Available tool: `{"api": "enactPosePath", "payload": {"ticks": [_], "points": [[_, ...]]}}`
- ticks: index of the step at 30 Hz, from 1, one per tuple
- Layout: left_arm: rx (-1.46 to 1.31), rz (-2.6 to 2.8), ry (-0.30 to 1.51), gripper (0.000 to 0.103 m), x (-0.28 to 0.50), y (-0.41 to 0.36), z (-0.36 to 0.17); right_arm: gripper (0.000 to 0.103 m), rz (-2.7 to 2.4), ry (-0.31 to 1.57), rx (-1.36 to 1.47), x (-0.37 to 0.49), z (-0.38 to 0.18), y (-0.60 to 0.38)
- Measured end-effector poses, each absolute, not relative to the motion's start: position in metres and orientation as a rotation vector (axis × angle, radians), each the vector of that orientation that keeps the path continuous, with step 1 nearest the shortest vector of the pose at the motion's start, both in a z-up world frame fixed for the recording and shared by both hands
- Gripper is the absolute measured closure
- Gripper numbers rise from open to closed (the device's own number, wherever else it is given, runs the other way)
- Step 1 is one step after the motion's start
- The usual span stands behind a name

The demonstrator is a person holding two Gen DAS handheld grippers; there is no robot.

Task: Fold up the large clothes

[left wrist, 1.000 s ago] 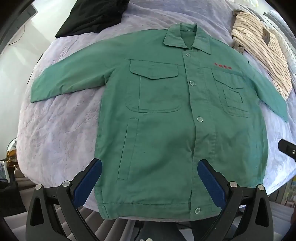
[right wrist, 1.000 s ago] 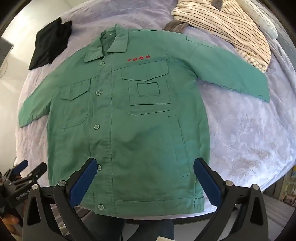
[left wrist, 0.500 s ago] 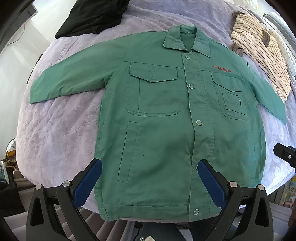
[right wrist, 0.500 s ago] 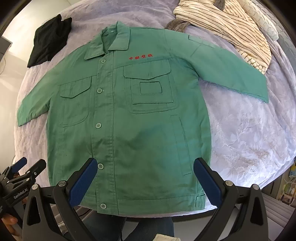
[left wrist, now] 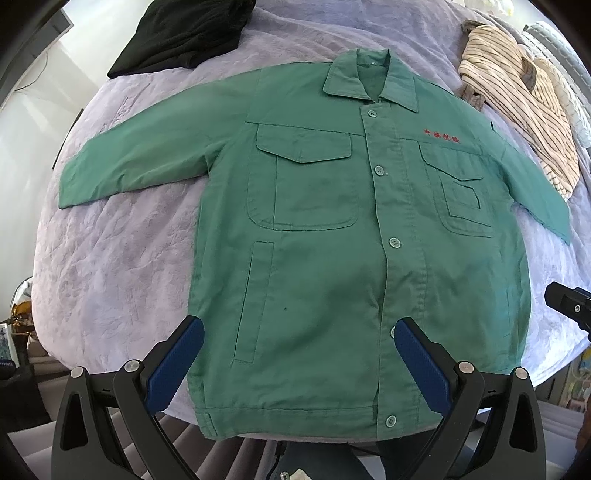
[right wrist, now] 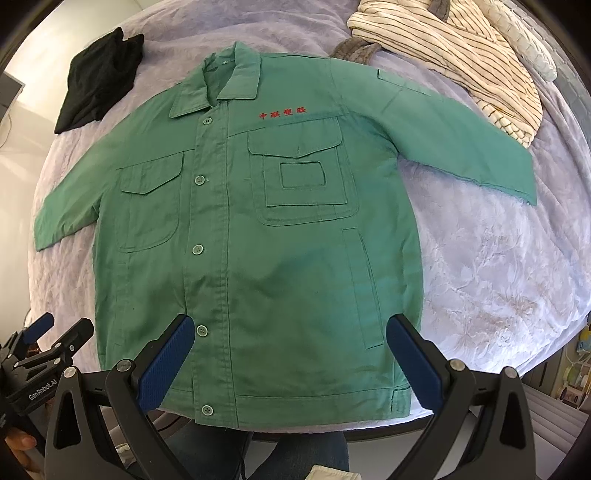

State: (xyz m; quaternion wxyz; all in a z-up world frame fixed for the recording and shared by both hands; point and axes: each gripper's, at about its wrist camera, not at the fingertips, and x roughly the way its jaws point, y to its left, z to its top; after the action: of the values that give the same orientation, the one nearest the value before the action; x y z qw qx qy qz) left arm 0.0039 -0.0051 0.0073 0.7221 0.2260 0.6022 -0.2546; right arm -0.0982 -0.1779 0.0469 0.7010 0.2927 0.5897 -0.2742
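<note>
Your left gripper [left wrist: 299, 354] is spread wide with nothing between its 2 blue pads [left wrist: 173, 363], hovering over the near hem of the green jacket [left wrist: 332, 258]. Your right gripper [right wrist: 290, 350] is just as wide and empty, above the same hem. The jacket lies flat, buttoned, front up on the lavender bedspread [right wrist: 487, 266], sleeves out. Farther off, a black garment [left wrist: 184, 33] lies left and a striped garment [right wrist: 461, 51] right.

Bright, even daylight, soft shadows; glare whitens the bed cover [right wrist: 491, 295] at right. Heavy fisheye bending toward dark rounded corners; the jacket [left wrist: 332, 258] stays sharp, colours clear
</note>
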Motion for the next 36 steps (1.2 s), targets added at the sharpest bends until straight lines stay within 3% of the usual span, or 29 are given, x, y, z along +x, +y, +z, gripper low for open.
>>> {"api": "enactPosePath", "payload": {"ticks": [36], "points": [[0.504,-0.548,1.330,0.000,0.0071,-0.0057,0.0052,0.000,-0.603,1.339,0.632,-0.0886,0.0420,-0.1759]]}}
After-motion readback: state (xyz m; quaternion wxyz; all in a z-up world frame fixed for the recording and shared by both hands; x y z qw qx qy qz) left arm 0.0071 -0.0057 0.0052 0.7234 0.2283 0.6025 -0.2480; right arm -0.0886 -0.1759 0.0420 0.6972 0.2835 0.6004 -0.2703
